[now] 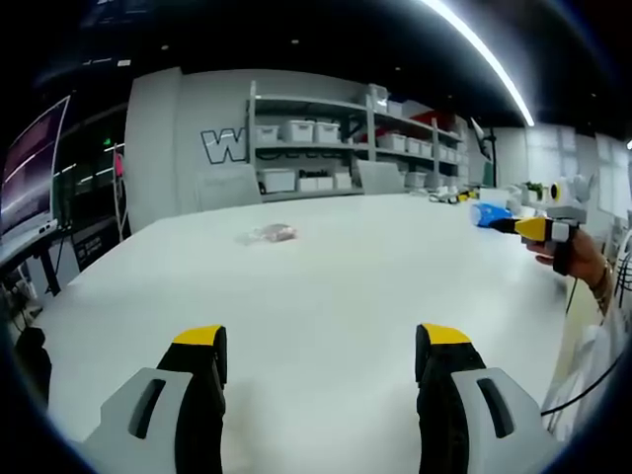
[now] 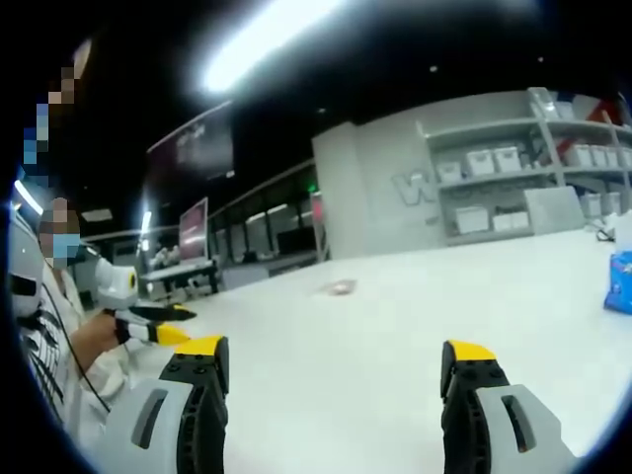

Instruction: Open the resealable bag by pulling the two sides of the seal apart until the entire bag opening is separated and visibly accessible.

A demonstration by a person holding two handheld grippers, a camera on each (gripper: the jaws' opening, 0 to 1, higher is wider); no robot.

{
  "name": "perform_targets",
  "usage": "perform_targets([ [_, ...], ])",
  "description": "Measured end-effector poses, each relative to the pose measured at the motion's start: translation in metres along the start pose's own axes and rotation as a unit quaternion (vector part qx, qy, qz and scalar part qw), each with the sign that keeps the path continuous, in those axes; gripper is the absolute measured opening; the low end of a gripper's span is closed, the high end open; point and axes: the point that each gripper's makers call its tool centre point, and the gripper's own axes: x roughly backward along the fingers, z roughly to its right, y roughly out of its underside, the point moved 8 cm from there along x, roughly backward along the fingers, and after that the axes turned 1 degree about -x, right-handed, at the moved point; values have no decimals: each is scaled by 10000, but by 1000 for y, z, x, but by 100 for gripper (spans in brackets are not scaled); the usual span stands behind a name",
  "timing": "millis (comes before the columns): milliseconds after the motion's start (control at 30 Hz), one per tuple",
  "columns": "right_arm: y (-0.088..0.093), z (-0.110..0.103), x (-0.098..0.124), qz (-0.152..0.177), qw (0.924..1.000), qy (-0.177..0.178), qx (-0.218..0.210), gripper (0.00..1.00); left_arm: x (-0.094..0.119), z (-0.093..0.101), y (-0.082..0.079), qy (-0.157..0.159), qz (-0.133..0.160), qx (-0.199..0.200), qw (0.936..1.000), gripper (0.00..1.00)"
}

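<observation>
A small clear resealable bag (image 1: 269,234) with something pinkish inside lies flat on the white table (image 1: 326,296), far ahead of my left gripper (image 1: 323,351), which is open and holds nothing. In the right gripper view the same bag (image 2: 341,287) is a small patch far off on the table (image 2: 395,336). My right gripper (image 2: 334,365) is open and holds nothing too. Each gripper also appears in the other's view: the right gripper (image 1: 538,229) held by a hand at the right edge, the left gripper (image 2: 158,331) held by a person at the left.
A blue packet (image 1: 489,213) lies on the table's far right, seen also as a blue packet (image 2: 620,281) at the right edge. Small items (image 1: 449,197) sit at the table's far end. Shelves with white bins (image 1: 326,148) stand behind. A person (image 2: 49,326) sits at the left.
</observation>
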Motion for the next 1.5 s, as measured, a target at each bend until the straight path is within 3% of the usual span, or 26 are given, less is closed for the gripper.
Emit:
perform_targets([
  [1500,-6,-2,-20,-80,9996,-87,241,87,2,-1,0,-2,56,-14,10000,77],
])
